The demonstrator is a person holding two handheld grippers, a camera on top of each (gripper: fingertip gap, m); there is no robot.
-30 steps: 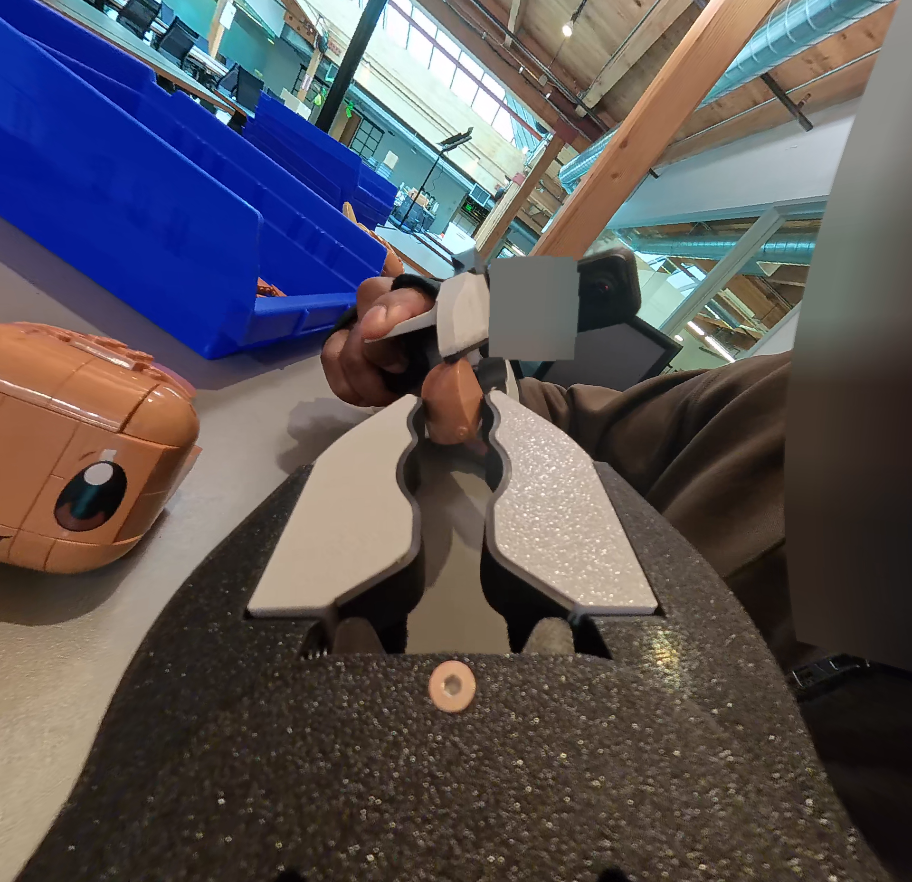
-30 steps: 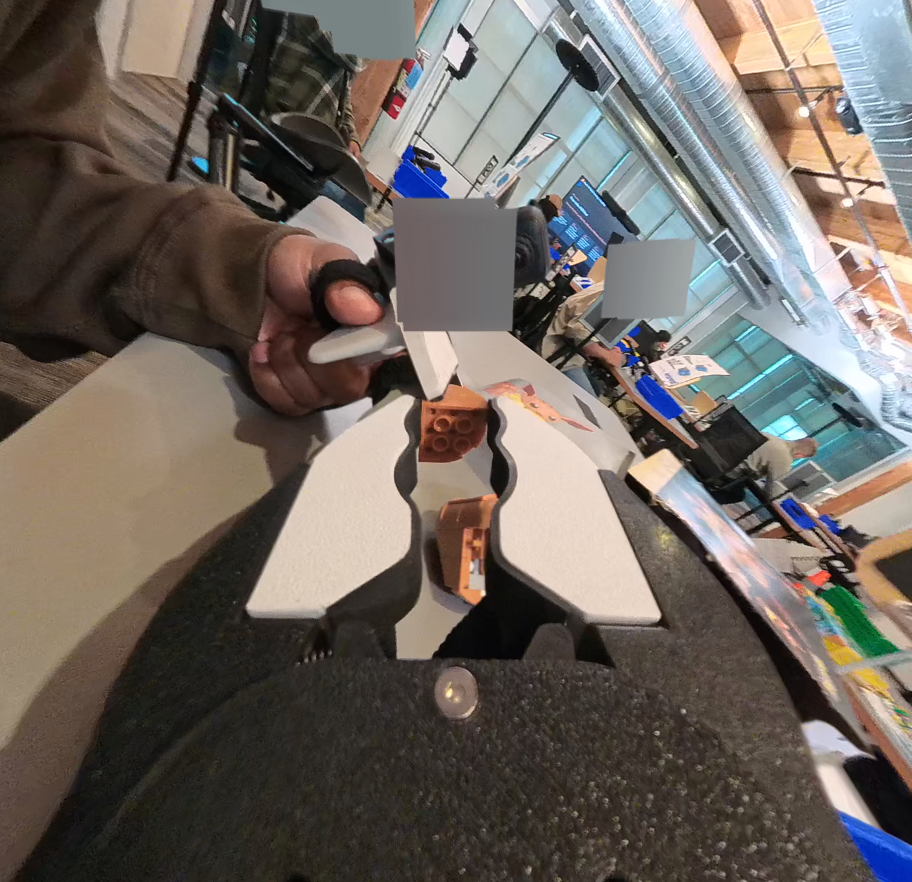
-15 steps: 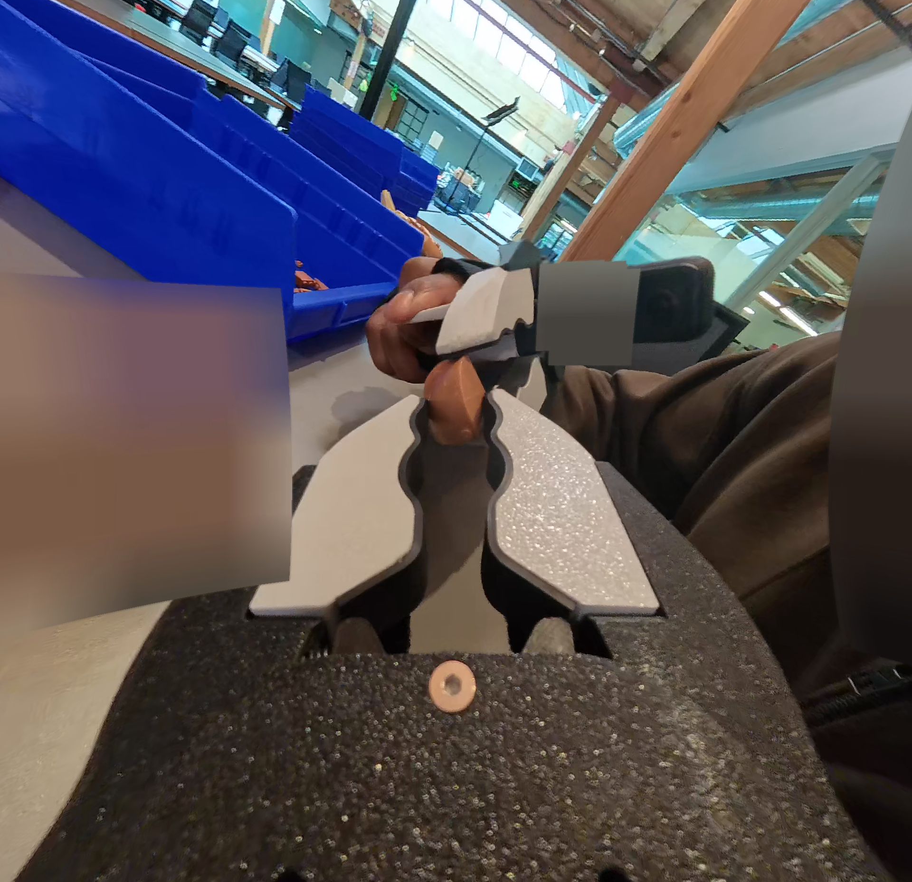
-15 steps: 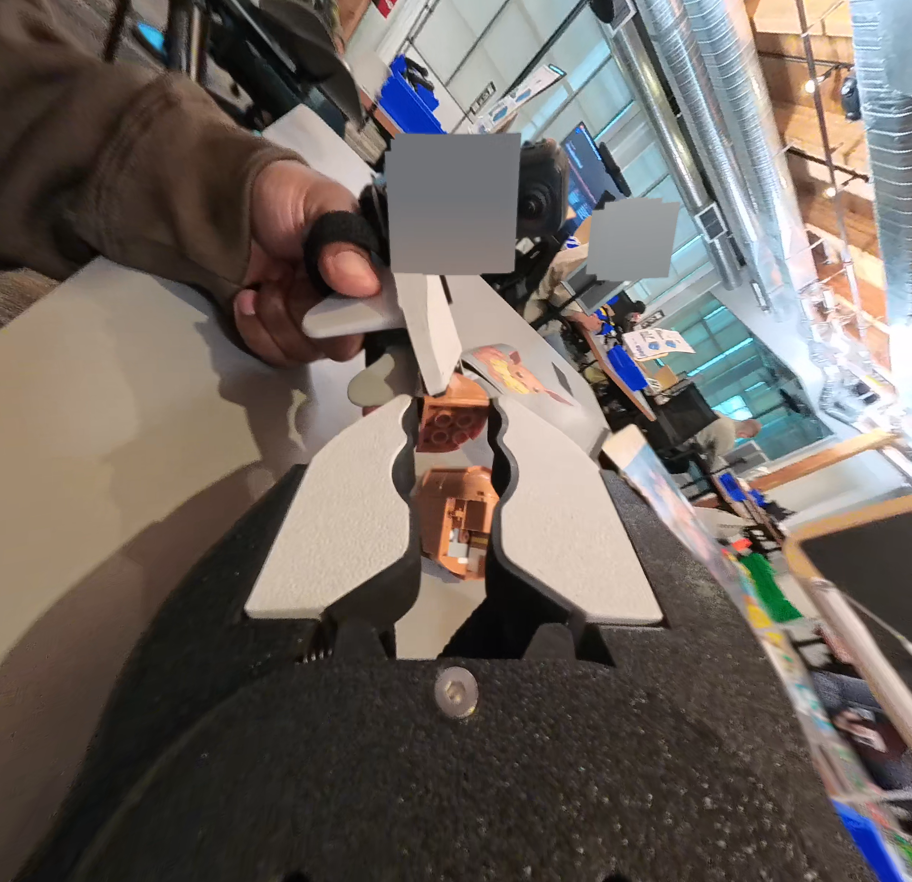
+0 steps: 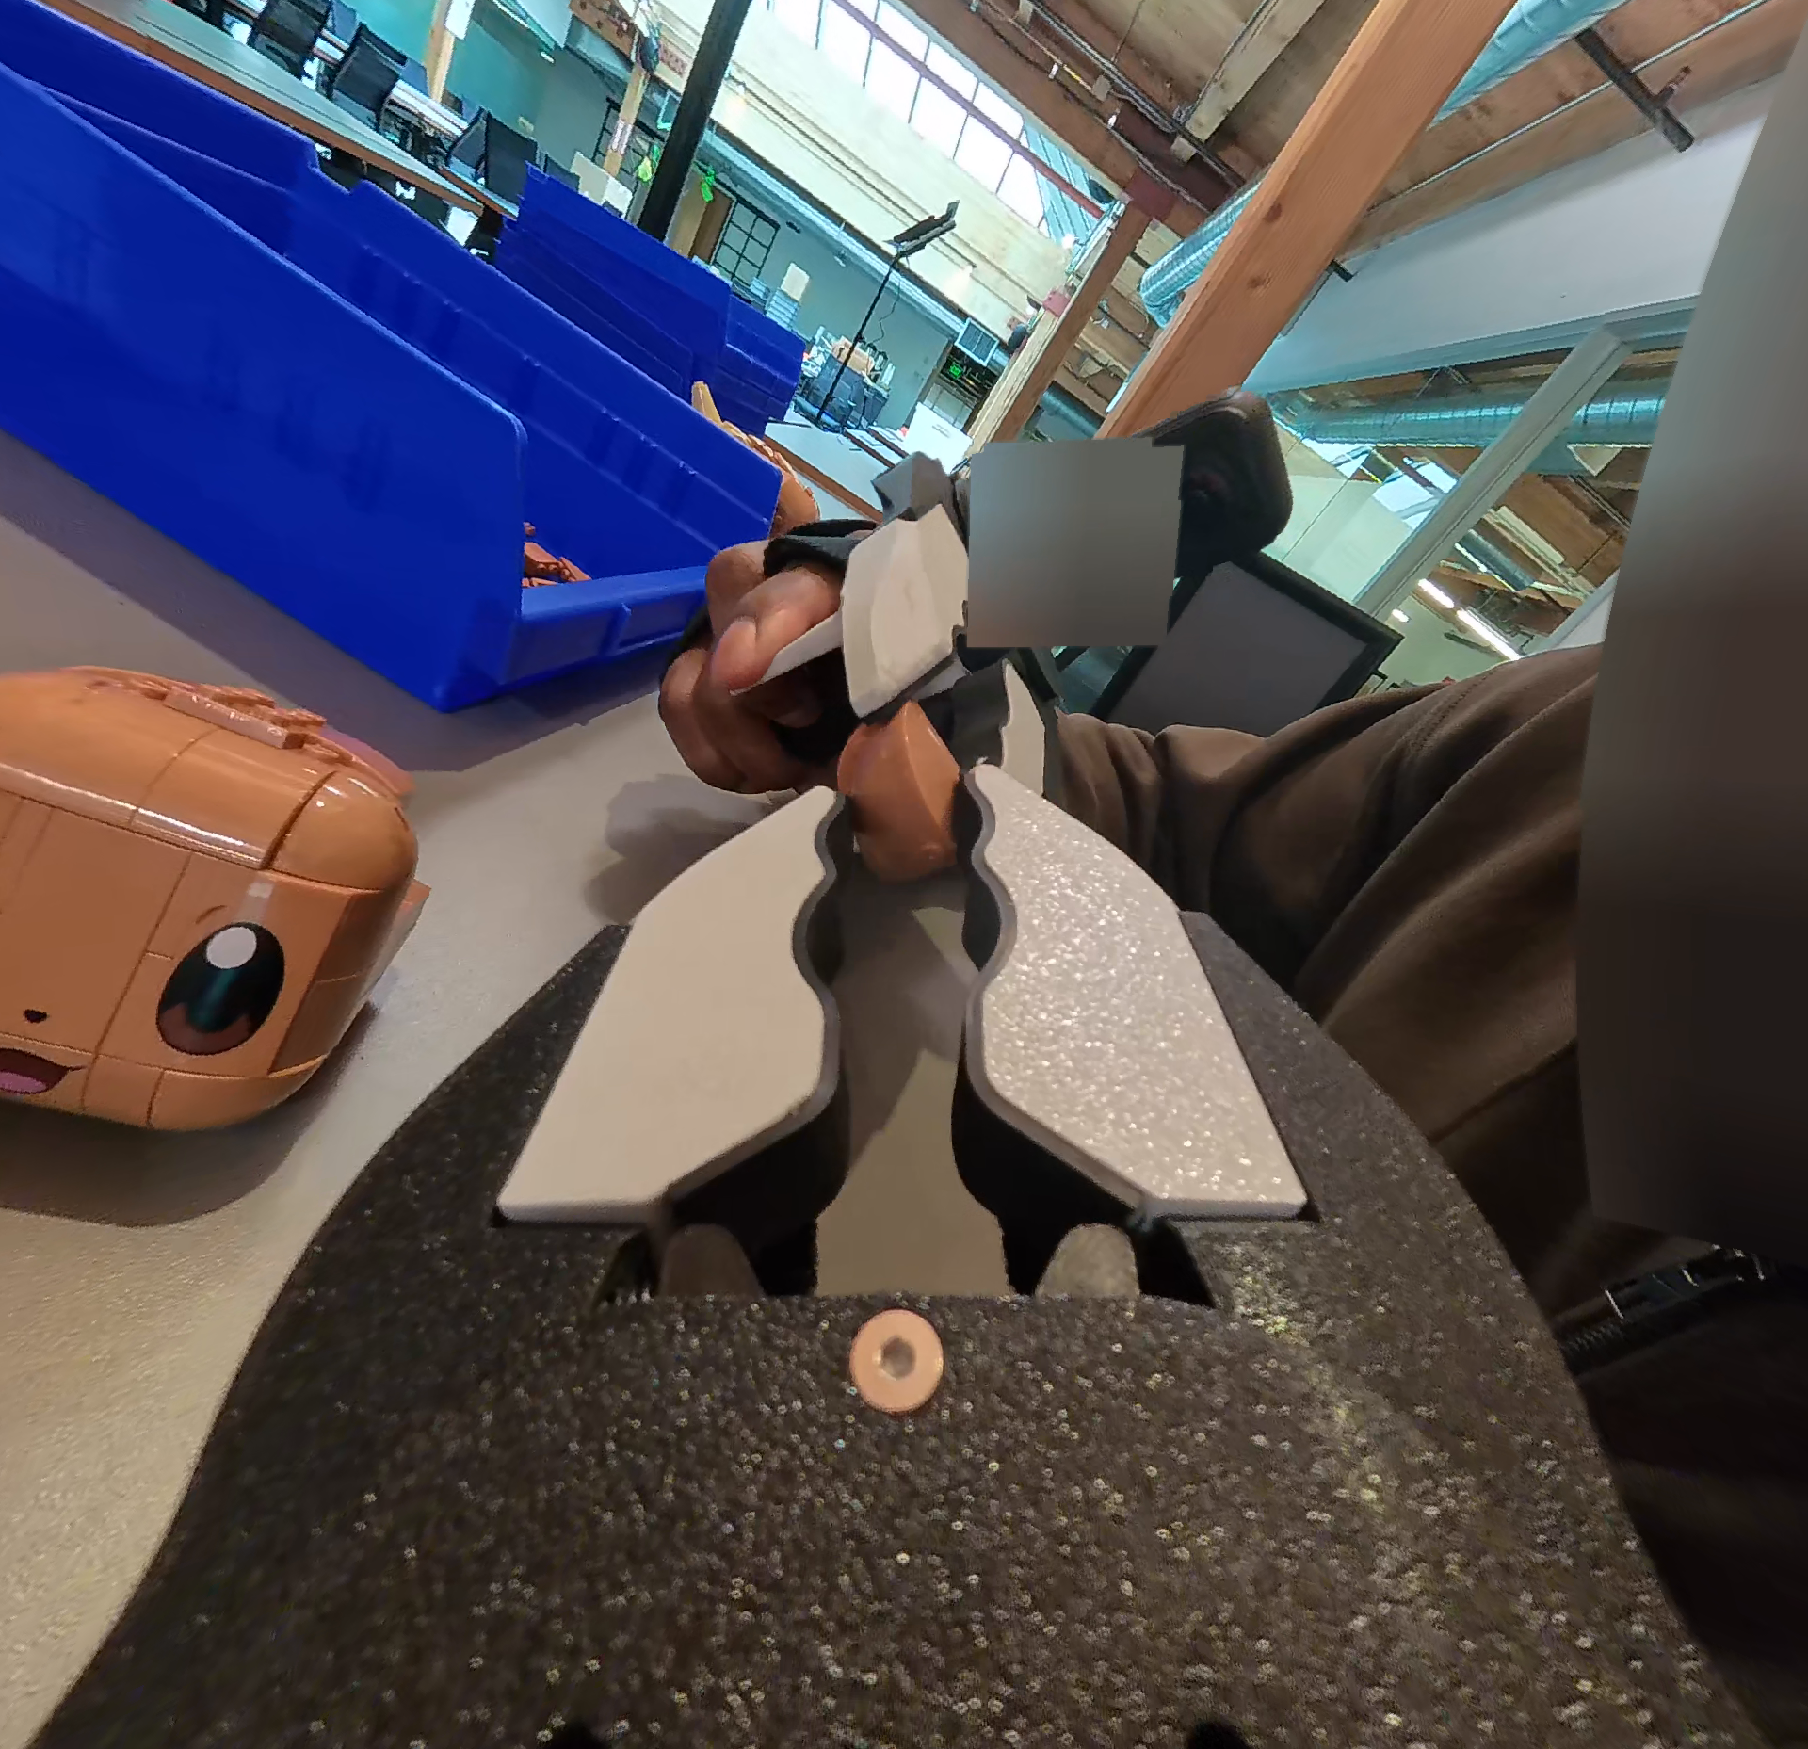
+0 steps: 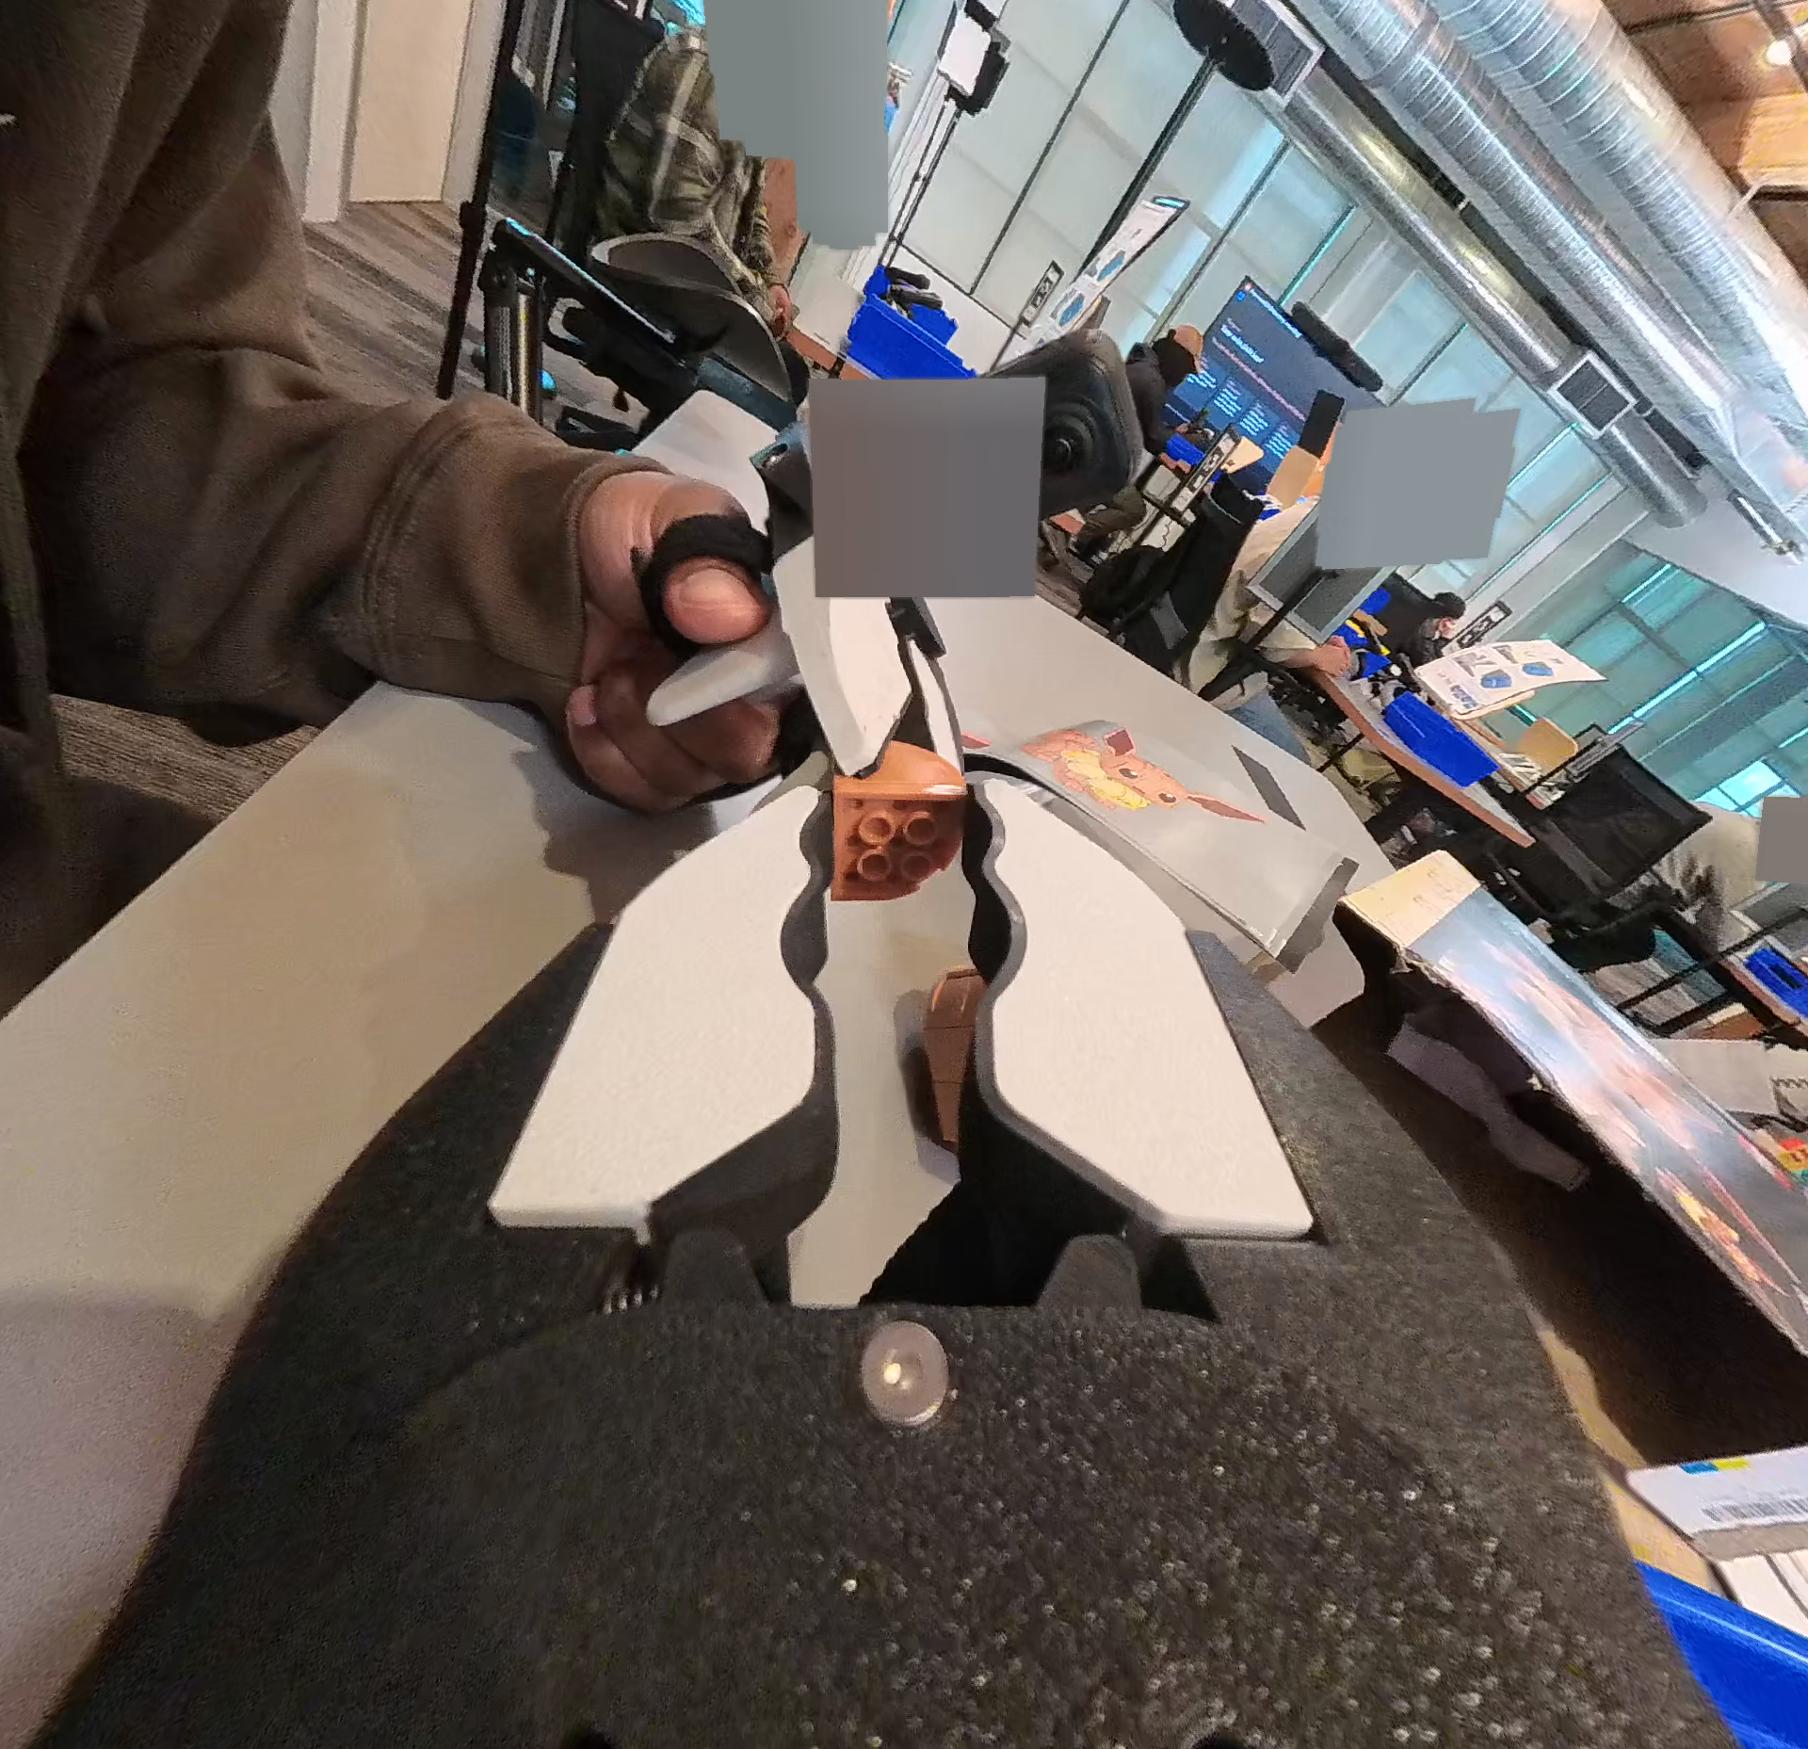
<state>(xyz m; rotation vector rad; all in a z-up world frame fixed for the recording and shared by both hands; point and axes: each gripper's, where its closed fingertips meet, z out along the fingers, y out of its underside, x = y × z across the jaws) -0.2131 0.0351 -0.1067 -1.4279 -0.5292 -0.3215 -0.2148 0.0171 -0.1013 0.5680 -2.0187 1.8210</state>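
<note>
While both grippers' fingers (image 5: 1037,870) grasp one brown brick (image 5: 900,802), brown pieces (image 5: 548,562) lie in the blue bin (image 5: 293,410).

No writing can be read anywhere (the far screen (image 6: 1262,371) and posters (image 6: 1507,675) are too small).

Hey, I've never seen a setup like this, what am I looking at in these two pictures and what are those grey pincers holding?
No robot here: a person holds a two-finger gripper in each hand, each with a camera looking along its fingers. In the left wrist view, the left gripper pinches a brown brick piece; the person's other hand faces it with the right gripper. The right wrist view shows the same piece from the opposite side, studs visible, between the right gripper tips too. On the grey table sit a brick-built animal head, blue bins and a printed booklet.
</note>
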